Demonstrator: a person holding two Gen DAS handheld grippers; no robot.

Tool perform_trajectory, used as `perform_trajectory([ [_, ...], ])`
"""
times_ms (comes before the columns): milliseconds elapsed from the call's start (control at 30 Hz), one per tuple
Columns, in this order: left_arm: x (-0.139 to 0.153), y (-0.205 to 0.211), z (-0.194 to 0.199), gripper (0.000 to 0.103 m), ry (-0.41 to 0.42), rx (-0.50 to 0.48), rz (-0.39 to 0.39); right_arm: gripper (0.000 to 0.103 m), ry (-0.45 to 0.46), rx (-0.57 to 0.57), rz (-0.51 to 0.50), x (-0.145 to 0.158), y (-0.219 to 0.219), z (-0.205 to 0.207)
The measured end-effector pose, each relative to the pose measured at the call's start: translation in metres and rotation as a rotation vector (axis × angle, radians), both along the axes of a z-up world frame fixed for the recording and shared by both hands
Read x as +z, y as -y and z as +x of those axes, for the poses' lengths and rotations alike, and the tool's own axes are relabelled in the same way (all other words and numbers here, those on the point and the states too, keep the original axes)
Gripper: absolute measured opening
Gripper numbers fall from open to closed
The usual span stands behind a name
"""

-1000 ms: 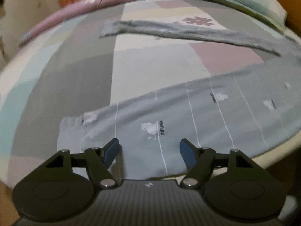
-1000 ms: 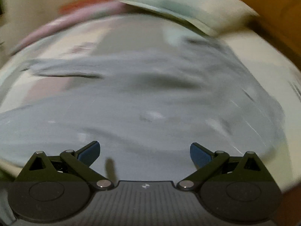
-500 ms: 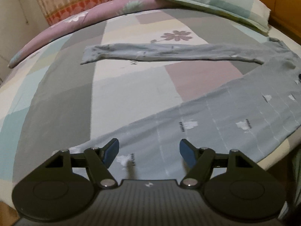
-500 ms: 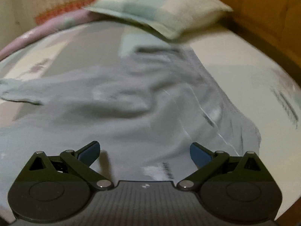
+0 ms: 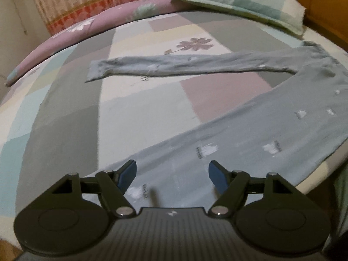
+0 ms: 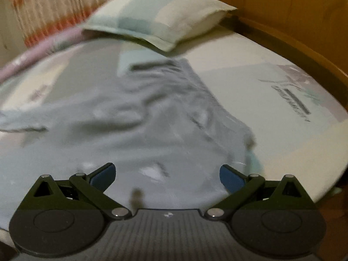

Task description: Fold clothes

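Garment: pale grey-blue printed cotton trousers spread flat on the patchwork-sheeted bed, 2 legs splayed.
Left claw: wide, empty, over the near leg.
Right claw: wide, empty, above the waist end.
Pillow: pastel checked pillow, beyond.

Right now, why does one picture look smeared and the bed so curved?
Right wrist view: motion blur smears the grey pants and pillow. Left wrist view: sharper, the pants' leg reads clearly. Both: the fisheye lens bows the bed; the light is dim and warm.
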State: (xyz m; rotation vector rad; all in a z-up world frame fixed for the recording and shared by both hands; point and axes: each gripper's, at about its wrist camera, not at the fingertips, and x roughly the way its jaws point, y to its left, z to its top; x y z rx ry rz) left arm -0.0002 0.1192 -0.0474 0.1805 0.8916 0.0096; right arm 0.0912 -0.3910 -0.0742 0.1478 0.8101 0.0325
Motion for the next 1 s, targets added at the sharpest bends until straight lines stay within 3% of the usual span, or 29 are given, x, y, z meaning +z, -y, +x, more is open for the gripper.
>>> perform_trajectory([
  [267,0.006,0.009,-0.007,0.075,0.010,-0.040,-0.002,0.103,-0.062,0.076,-0.018,-0.023,-0.041,0.005],
  [600,0.016,-0.016,-0.033,0.075,0.025,0.044,0.002,0.103,-0.059,0.117,-0.068,-0.014,-0.063,-0.008],
  [833,0.040,-0.008,-0.047,0.075,0.054,0.024,0.002,0.103,-0.070,0.193,-0.149,-0.031,-0.084,-0.011],
  [1000,0.063,0.011,-0.042,0.075,0.048,-0.001,0.036,0.103,-0.076,0.230,-0.138,-0.030,-0.078,-0.012],
])
